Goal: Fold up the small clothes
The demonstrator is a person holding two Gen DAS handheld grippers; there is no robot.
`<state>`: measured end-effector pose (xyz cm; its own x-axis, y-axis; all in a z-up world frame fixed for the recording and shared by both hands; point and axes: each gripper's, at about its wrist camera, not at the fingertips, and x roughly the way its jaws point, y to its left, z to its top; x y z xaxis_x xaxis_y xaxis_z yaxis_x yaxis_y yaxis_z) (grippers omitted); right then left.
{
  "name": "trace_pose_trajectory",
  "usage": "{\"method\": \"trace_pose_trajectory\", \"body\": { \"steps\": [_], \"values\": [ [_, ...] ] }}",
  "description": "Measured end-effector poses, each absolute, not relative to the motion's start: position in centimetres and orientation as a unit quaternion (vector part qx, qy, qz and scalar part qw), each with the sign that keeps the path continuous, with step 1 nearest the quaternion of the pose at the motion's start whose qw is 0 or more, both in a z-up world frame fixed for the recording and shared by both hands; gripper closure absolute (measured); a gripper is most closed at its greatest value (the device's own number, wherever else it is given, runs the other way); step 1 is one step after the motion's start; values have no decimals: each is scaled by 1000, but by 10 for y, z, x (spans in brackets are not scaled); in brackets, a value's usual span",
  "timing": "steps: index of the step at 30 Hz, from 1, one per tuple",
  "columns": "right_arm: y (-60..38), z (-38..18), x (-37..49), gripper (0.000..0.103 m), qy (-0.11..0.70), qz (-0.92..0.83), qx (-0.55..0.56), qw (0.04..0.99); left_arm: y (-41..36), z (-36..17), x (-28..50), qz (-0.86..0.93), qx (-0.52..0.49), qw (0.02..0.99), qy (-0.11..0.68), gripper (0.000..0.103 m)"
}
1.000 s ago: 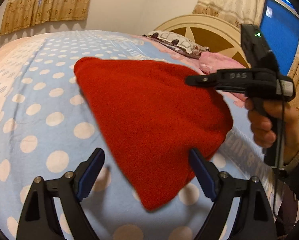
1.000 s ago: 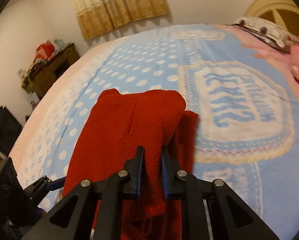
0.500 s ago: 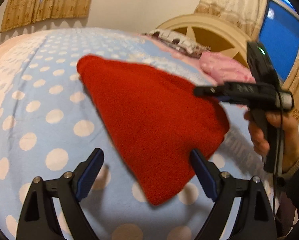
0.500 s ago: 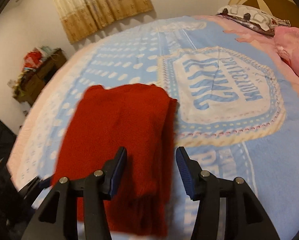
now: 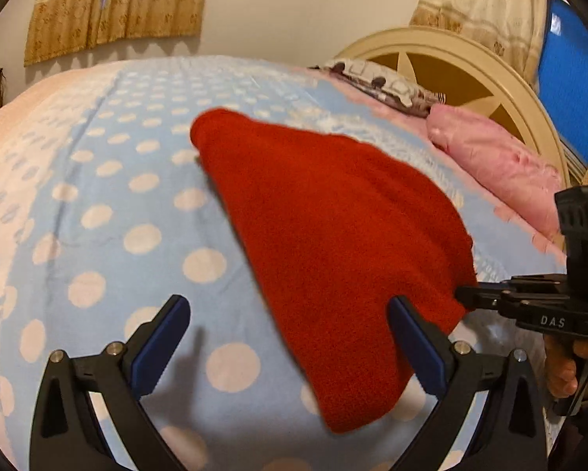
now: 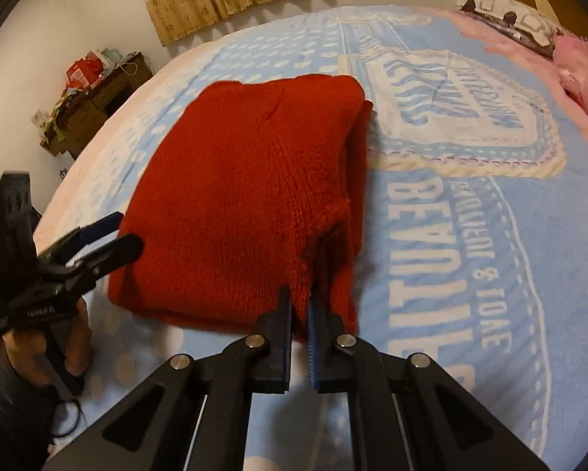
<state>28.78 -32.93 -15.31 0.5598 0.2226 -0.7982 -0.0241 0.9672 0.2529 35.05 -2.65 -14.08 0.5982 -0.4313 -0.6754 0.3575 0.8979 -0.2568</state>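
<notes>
Knitwear: red knitted garment (image 6: 250, 192) lies folded on the polka-dot bed cover (image 5: 109, 212). My right gripper (image 6: 301, 306) has just closed, jaws pinching the garment's near edge. My left gripper (image 5: 290, 337) has just opened wide, jaws empty, one fingertip overlapping the cloth's edge.
</notes>
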Motion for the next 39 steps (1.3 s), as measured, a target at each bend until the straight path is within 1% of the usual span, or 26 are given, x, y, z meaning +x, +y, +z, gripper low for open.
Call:
{"method": "trace_pose_trajectory", "body": {
  "steps": [3,4,5,6,7,9,10,11,14,16,18,21,25,29,32,35,37,39],
  "values": [
    [-331,-142,290,96,456,58,103,882,-26,-142,349,-220,-44,892,391,0],
    [-329,-133,289,93,448,46,89,888,-26,-142,348,-221,-42,893,391,0],
    [-327,-125,289,87,441,37,75,894,-26,-142,346,-220,-40,893,390,0],
    [-323,-113,288,85,427,26,55,902,-27,-142,345,-219,-38,893,390,0],
    [-317,-97,287,80,402,18,37,915,-28,-142,346,-220,-37,893,391,0],
    [-307,-78,290,64,373,25,25,927,-31,-143,346,-220,-32,892,393,0],
    [-303,-73,293,49,368,32,23,929,-32,-144,346,-220,-29,892,393,0],
    [-297,-69,298,45,364,45,24,930,-33,-144,346,-220,-27,892,393,0],
    [-283,-76,315,45,373,79,22,924,-35,-144,345,-221,-21,892,394,0],
    [-274,-93,328,45,398,94,15,913,-35,-144,345,-222,-21,892,393,0],
    [-278,-113,338,45,423,73,11,903,-34,-144,345,-222,-22,892,393,0],
    [-294,-131,341,47,435,82,48,895,-35,-144,344,-227,-24,891,392,0],
    [-295,-133,332,48,428,94,32,898,-38,-142,342,-227,-15,892,390,0],
    [-295,-133,332,48,425,96,25,900,-41,-124,342,-229,-17,892,389,0],
    [-298,-137,333,48,418,94,34,903,-50,-113,346,-225,11,900,374,0],
    [-299,-130,332,48,410,90,43,907,-55,-128,362,-194,22,898,393,0],
    [-302,-115,330,48,393,84,56,914,-54,-145,368,-197,13,888,414,0],
    [-295,-98,332,48,368,88,33,925,-49,-146,367,-197,-3,889,412,0]
  ]
}}
